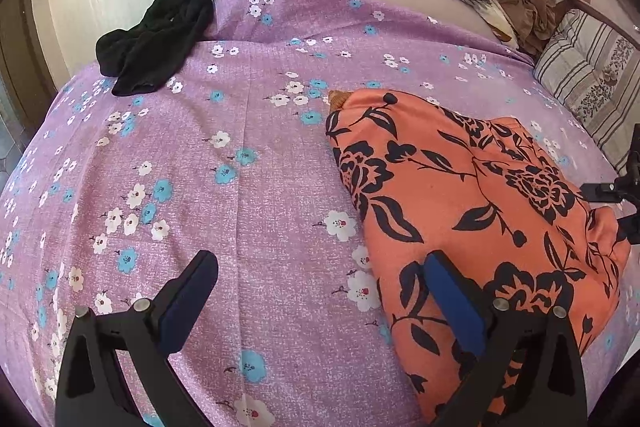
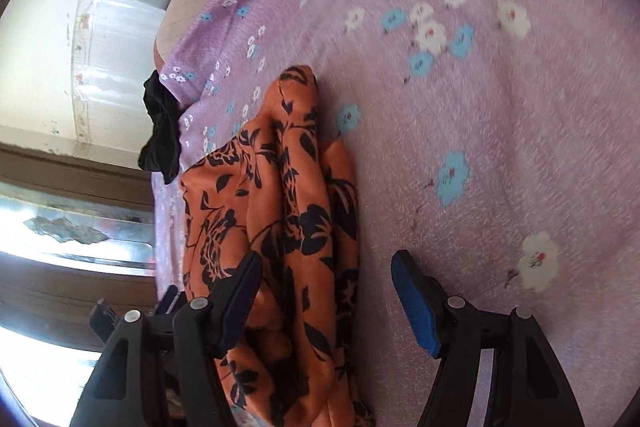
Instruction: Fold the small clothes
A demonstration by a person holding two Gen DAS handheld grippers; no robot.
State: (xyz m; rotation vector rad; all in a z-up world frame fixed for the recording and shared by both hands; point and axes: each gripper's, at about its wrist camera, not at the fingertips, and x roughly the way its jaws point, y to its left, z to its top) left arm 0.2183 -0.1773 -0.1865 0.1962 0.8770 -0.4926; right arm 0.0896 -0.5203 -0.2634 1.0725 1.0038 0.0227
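Orange floral garment [image 1: 476, 211]: fold in progress

Lay bunched on purple bedsheet [image 1: 240, 187], at my three o'clock. Left gripper [image 1: 320, 291] gaped, empty; right gripper [image 2: 326, 287] gaped, straddling cloth unpinched. I judged a low, hem-edge pinch best.

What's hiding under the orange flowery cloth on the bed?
Around the orange floral garment you can see the purple floral bedsheet, so the sheet runs underneath it. The garment is folded over itself; anything tucked between its layers or beneath it is covered and cannot be seen.

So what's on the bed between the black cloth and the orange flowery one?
Only bare purple sheet lies between the black garment and the orange floral garment, in the left wrist view.
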